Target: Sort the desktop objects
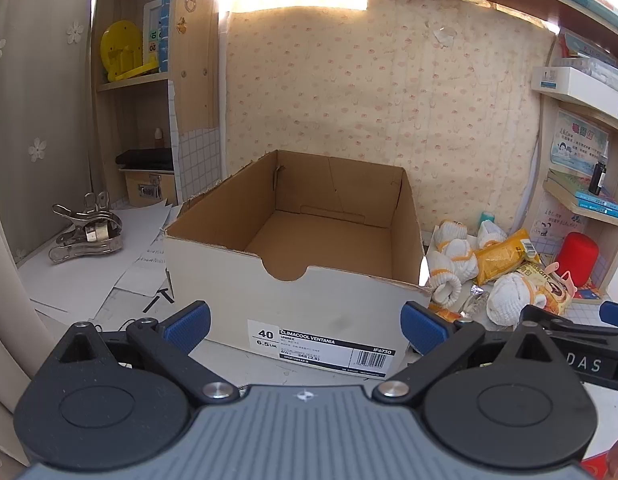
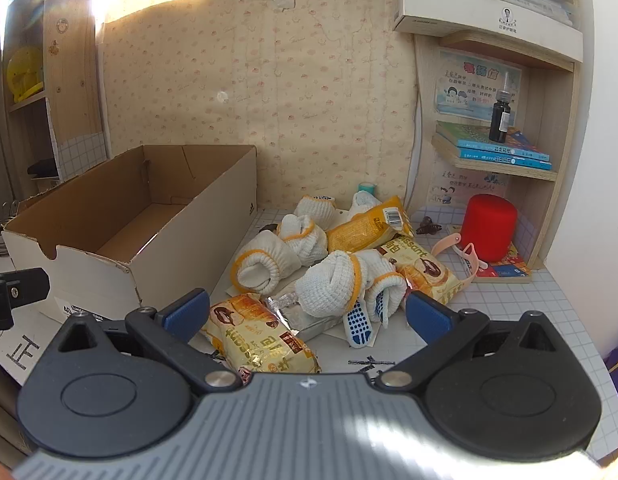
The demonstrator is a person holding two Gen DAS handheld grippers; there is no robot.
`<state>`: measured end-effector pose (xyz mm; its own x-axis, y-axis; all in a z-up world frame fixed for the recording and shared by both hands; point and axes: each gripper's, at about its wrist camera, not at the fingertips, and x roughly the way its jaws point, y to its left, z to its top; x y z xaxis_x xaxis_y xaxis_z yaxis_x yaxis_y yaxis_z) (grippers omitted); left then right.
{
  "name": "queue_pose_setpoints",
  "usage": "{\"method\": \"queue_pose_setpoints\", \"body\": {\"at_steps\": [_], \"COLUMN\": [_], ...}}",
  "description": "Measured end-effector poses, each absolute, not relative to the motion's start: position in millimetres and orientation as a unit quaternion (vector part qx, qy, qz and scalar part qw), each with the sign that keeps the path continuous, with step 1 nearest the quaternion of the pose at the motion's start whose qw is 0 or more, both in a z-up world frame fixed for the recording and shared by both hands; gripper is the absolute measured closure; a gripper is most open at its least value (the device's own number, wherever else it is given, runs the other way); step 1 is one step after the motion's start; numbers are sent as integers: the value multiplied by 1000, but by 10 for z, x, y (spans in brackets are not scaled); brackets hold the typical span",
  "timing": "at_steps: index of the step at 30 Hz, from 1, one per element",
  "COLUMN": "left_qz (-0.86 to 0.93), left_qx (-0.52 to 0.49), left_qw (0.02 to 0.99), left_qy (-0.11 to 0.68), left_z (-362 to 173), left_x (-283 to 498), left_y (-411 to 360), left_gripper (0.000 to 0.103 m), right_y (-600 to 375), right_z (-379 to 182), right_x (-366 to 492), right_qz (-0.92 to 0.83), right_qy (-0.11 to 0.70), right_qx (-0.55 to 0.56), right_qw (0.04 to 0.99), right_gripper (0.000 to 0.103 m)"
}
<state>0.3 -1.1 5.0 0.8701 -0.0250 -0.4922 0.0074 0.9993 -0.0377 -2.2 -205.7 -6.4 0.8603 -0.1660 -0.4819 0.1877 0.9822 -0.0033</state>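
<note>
desk surface with a white grid mat runs back to a patterned cloth wall, with wooden shelves at both sides. straight ahead of the left gripper (image 1: 305, 326) stands an open shoebox (image 1: 229, 276), empty inside, its labelled end wall just beyond the blue pads. that gripper's jaws stand wide apart with nothing between them. off to its left lie loose papers (image 1: 109, 264) and a pile of metal clips (image 1: 87, 228); to its right, the clutter heap.

right gripper (image 2: 307, 312) hovers low over that heap, jaws spread wide, clamping nothing. between and just past its pads lies a croissant packet (image 2: 261, 336), a foil wrapper (image 2: 305, 320) beside it, and rolled white gloves (image 2: 329, 284) with yellow cuffs piled just beyond. a yellow snack bag (image 2: 365, 226) and a second croissant packet (image 2: 425, 266) sit further ahead, touching the gloves. the shoebox (image 2: 181, 240) is to this gripper's left, close beside the pile. far right ahead, a red cylinder (image 2: 489, 226) stands at the shelf foot, with a dark bottle (image 2: 500, 114) on books above it.
</note>
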Motion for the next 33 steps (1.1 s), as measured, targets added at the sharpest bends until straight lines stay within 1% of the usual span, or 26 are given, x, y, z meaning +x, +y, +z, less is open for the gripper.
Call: {"method": "queue_pose_setpoints", "body": {"at_steps": [33], "left_qz": [-22], "left_qx": [-6], "left_qw": [969], "left_qy": [248], "left_z": [99], "left_x": [35], "left_y": [-96], "left_gripper": [0], "right_y": [-2033], "right_z": [-72], "right_x": [-25], "right_qz": [-95], "right_qy": [250], "right_qx": [23], "right_qw": [963], "right_gripper": [2]}}
